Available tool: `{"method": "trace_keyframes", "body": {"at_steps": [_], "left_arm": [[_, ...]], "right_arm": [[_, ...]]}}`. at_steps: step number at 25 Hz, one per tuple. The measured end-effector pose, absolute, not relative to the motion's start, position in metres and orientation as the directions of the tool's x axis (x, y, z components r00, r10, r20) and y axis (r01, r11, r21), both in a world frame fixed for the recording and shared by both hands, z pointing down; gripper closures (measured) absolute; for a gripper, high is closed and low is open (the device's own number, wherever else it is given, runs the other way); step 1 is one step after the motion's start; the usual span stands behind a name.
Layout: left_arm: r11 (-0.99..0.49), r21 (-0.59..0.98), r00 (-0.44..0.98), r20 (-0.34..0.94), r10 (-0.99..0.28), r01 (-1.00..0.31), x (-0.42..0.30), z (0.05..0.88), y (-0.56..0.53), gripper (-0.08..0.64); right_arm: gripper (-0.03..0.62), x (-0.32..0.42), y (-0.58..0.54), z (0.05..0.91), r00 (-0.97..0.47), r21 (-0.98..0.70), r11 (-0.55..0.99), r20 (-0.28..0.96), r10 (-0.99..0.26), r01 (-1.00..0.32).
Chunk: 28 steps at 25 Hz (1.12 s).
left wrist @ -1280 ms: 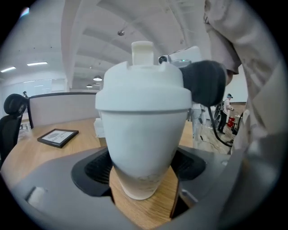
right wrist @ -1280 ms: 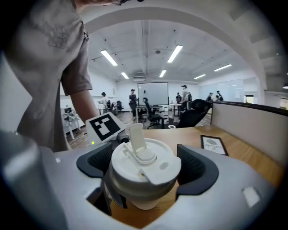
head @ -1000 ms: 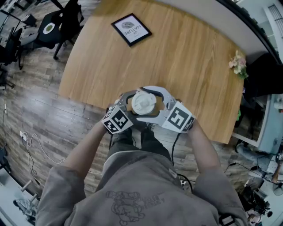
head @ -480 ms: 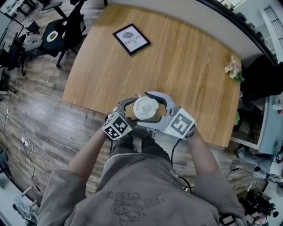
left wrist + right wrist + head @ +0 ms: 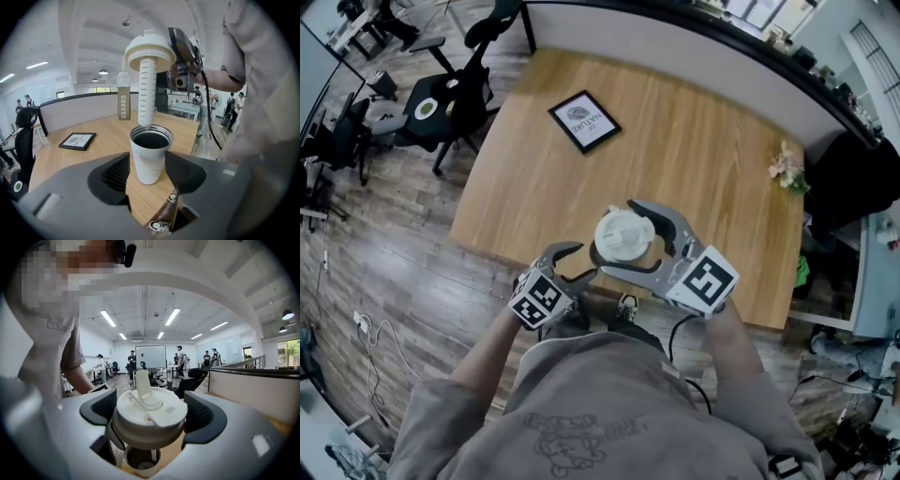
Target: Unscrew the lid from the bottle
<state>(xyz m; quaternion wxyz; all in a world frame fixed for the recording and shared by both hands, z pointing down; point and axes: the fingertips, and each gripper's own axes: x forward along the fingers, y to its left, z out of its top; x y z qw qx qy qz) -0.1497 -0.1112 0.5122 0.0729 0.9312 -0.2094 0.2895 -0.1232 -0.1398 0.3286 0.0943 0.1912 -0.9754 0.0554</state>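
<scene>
Lid (image 5: 624,234) hangs over the bottle (image 5: 150,157) — framed picture (image 5: 585,119), flowers (image 5: 787,169) well apart.

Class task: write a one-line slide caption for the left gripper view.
Right tongs hold the white lid, its strainer tube hanging over the open bottle on the wooden table.

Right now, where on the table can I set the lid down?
Bare wood: the wide stretch of table between the frame and the flowers, also left of the frame. Crowded only at the near edge, round the bottle.
</scene>
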Motion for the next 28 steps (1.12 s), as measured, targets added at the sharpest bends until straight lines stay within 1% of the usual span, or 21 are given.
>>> {"method": "trace_keyframes", "body": {"at_steps": [4, 8, 11, 14, 17, 20, 23, 26, 28], "left_arm": [[-0.87, 0.062, 0.759, 0.521, -0.39, -0.489, -0.16, 0.477, -0.117, 0.397], [-0.836, 0.087, 0.767, 0.456, -0.45, -0.542, -0.173, 0.441, -0.133, 0.428], [-0.792, 0.056, 0.744, 0.39, -0.543, -0.608, -0.184, 0.403, -0.153, 0.465], [-0.747, 0.004, 0.711, 0.31, -0.631, -0.665, -0.19, 0.357, -0.174, 0.503], [-0.708, -0.055, 0.68, 0.232, -0.695, -0.704, -0.19, 0.307, -0.189, 0.532], [-0.67, -0.115, 0.649, 0.175, -0.74, -0.733, -0.192, 0.263, -0.198, 0.541], [-0.625, -0.169, 0.609, 0.141, -0.781, -0.762, -0.198, 0.232, -0.202, 0.548], [-0.589, -0.195, 0.576, 0.125, -0.808, -0.784, -0.2, 0.213, -0.202, 0.558], [-0.593, -0.19, 0.584, 0.111, -0.804, -0.782, -0.195, 0.205, -0.198, 0.558]], "right_arm": [[0.144, -0.112, -0.148, 0.292, -0.89, -0.043, 0.897, 0.153, -0.429, -0.439], [0.144, -0.095, -0.158, 0.259, -0.853, 0.004, 0.858, 0.097, -0.512, -0.514], [0.144, -0.082, -0.163, 0.231, -0.807, 0.003, 0.808, 0.039, -0.589, -0.589], [0.144, -0.07, -0.163, 0.194, -0.765, -0.004, 0.767, -0.071, -0.64, -0.641], [0.144, -0.058, -0.159, 0.162, -0.712, 0.046, 0.714, -0.15, -0.686, -0.698], [0.144, -0.05, -0.154, 0.139, -0.656, 0.133, 0.643, -0.191, -0.73, -0.754], [0.144, -0.043, -0.145, 0.124, -0.615, 0.184, 0.586, -0.225, -0.756, -0.789], [0.144, -0.035, -0.135, 0.114, -0.606, 0.163, 0.584, -0.259, -0.753, -0.795], [0.144, -0.031, -0.128, 0.111, -0.613, 0.131, 0.603, -0.276, -0.741, -0.787]]}}
